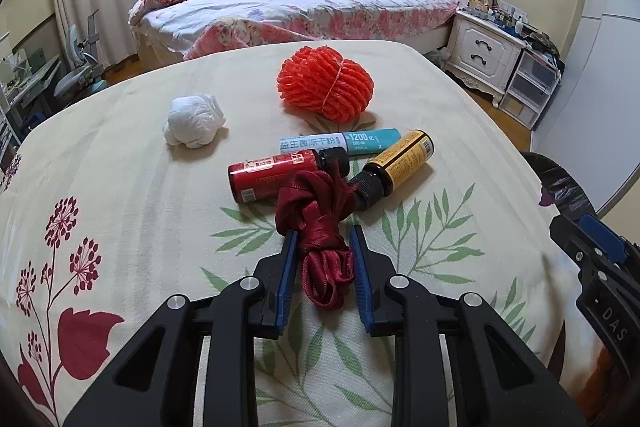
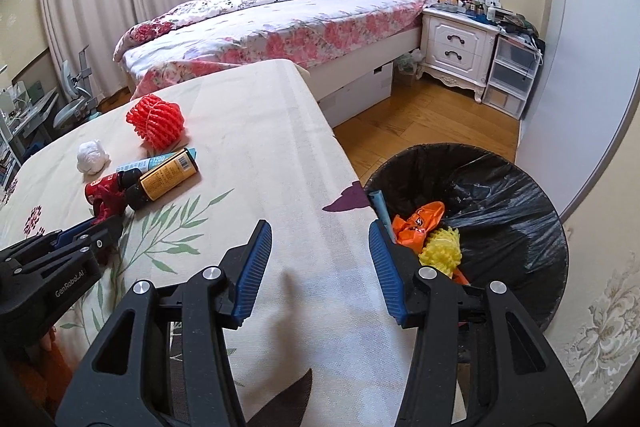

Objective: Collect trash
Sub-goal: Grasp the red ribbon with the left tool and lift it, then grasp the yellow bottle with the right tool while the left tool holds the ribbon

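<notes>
The left gripper (image 1: 324, 239) has its blue-padded jaws drawn in close on either side of a knotted dark red satin ribbon bundle (image 1: 316, 227) that lies on the tabletop (image 1: 120, 187), a surface covered with a cream cloth printed with green leaves and maroon flowers. The pads sit against the bundle's sides, so it is pinched between them, still resting on the cloth.

Taking the ribbon bundle as the landmark: just beyond it, touching its far end, lies a red-labelled small dark bottle with a black cap (image 1: 276, 177) on its side. To that bottle's right lies a yellow-labelled brown bottle with a black ribbed cap (image 1: 396, 165), and behind both a light blue sachet stick with white print (image 1: 340, 143). Farther beyond sits a bright orange foam fruit net ball (image 1: 326, 83), and to the far left of it a crumpled white tissue wad (image 1: 194, 123).

The right gripper (image 2: 320, 247) hangs over the tabletop's right edge, its jaws standing moderately apart with nothing between them. Beside that edge stands a round bin lined with a black plastic bag (image 2: 500, 195), holding an orange wrapper (image 2: 416, 219) and a yellow foam net (image 2: 440, 247).
</notes>
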### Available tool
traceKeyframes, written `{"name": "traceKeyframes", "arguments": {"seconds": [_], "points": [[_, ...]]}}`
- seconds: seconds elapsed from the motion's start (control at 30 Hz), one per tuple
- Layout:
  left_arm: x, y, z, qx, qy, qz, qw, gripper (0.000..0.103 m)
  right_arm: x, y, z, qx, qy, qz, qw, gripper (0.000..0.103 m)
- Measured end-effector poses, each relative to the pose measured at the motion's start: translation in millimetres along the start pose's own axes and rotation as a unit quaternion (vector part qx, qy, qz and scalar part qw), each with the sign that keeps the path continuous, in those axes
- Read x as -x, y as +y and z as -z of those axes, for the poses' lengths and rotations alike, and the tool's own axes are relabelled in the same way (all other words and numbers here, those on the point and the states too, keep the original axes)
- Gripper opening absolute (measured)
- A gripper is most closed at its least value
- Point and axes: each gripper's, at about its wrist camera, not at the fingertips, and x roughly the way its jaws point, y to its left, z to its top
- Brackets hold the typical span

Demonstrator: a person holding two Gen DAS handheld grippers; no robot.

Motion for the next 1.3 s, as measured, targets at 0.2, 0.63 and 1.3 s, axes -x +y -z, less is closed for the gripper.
{"name": "traceKeyframes", "arguments": {"seconds": [0.2, 0.63, 1.3], "points": [[8, 6, 5, -0.002, -0.006, 0.001, 1.0, 0.024, -3, 6, -1, 0.004, 0.004, -0.009, 1.0, 0.049], [31, 48, 14, 0.017, -0.024, -0.02, 0.9994, 0.024, -11, 61, -8, 0.046, 0.007, -0.044, 0.998, 0.05], [24, 129, 10, 0.065, -0.028, -0.062, 0.9956, 0.024, -54, 119, -44, 0.047, 0.019, -0.028, 0.998, 0.06]]}}
